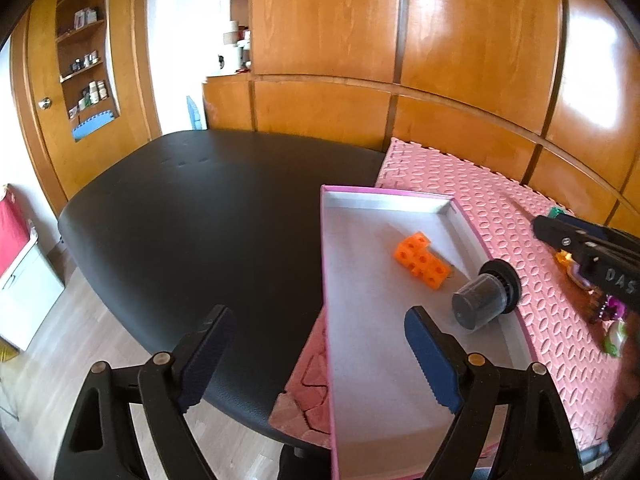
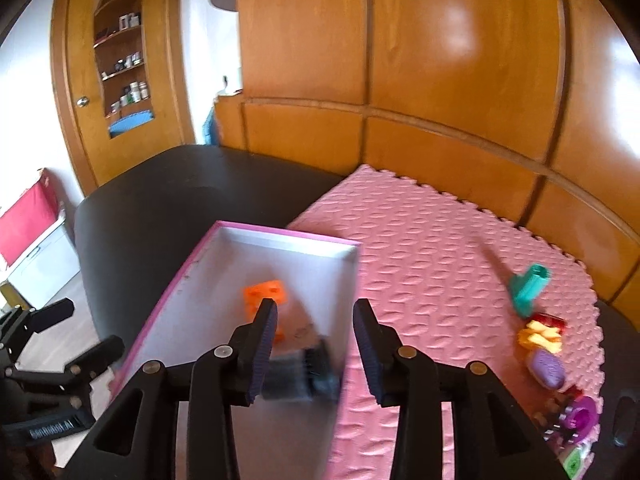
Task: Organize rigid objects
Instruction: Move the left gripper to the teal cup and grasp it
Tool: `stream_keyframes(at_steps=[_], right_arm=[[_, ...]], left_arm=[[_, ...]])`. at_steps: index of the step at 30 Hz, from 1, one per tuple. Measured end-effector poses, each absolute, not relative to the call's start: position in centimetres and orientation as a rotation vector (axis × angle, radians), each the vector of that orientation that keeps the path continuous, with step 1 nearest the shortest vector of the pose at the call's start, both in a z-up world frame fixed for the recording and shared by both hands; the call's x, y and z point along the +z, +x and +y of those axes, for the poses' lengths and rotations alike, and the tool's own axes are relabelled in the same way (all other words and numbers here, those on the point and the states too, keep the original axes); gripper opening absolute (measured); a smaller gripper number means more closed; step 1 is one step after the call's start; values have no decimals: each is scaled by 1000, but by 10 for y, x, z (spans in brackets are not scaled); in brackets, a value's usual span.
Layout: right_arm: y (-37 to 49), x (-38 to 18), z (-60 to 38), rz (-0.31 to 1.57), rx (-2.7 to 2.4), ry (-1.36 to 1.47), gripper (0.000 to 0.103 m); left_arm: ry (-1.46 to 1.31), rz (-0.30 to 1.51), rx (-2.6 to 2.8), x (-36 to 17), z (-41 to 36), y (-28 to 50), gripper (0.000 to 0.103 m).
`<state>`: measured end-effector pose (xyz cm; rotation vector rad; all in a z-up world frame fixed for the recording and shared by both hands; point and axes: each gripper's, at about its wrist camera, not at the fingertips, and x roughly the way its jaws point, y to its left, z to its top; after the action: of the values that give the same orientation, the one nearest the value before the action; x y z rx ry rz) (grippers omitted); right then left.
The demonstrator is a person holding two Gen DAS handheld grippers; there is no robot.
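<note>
Pink foam mat (image 2: 432, 264) over black table (image 1: 192, 216) (wood-panelled room); both tools spread, holding nothing.

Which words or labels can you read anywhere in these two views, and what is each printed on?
"DAS": white letters on the right gripper, cut off by the picture's edge.
Strap label on the left gripper, bottom-left of the right wrist view: too blurred to read surely.
Bottles on the shelf: labels too small to read.
</note>
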<state>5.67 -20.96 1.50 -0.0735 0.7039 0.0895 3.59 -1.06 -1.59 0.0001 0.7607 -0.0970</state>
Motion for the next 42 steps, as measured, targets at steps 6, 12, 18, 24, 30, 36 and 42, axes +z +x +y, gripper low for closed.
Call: stream_keyframes(at_steps=[6, 12, 18, 24, 30, 36, 42], right_arm=[[40, 27, -276, 668, -49, -24, 39], [22, 39, -366, 633, -258, 72, 39], [-6, 38, -464, 598, -470, 211, 42], [-31, 0, -531, 598, -578, 358, 42], [-43, -17, -564, 621, -592, 556, 42], [-45, -14, -562, 616, -538, 599, 42], [-40, -15, -558, 631, -495, 589, 42]], left_arm=[[44, 740, -149, -9, -32, 36, 88], [83, 725, -207, -2, -56, 36, 88], [130, 721, -283, 4, -89, 36, 88], [187, 746, -381, 5, -139, 37, 88], [224, 770, -459, 6, -195, 51, 88], [271, 791, -516, 4, -263, 77, 95], [244, 829, -548, 0, -319, 114, 95]])
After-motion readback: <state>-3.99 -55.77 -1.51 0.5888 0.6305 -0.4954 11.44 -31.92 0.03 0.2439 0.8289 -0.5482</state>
